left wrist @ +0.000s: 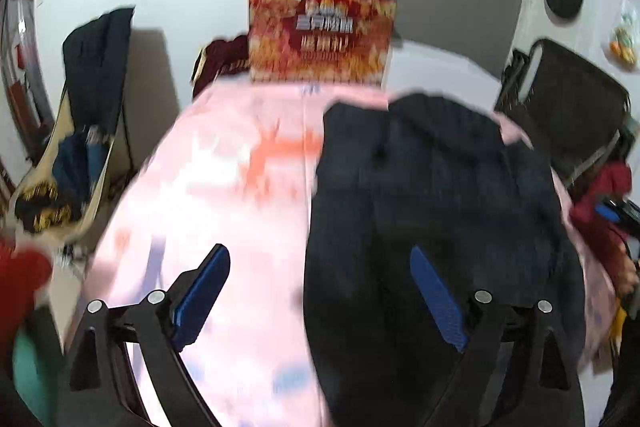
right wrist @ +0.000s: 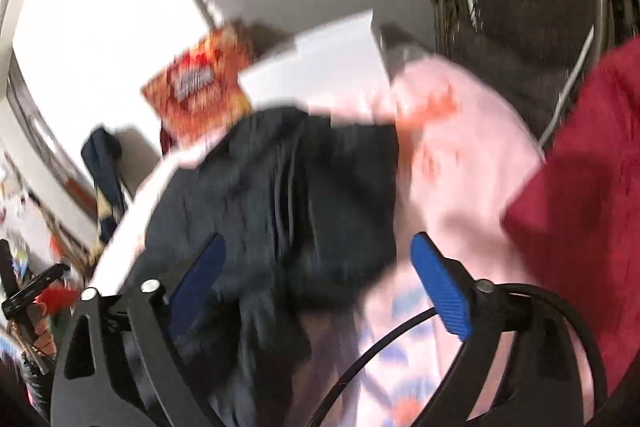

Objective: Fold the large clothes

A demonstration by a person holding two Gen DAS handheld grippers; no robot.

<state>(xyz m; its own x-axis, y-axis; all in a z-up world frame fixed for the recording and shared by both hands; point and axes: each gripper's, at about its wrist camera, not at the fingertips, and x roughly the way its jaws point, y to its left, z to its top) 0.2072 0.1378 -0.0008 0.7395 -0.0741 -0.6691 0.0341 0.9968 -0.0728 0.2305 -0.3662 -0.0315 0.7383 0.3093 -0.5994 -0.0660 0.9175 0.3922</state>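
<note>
Both my left gripper (left wrist: 320,301) and right gripper (right wrist: 318,285) hover spread and empty over the dark garment (left wrist: 432,211), which lies rumpled on the pink-covered table (left wrist: 208,195), so I judge the folding barely begun.

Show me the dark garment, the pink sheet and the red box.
dark garment (left wrist: 432,187), left wrist view, its middle
pink sheet (left wrist: 208,179), left wrist view, bare left part
red box (left wrist: 320,35), left wrist view, front face
</note>
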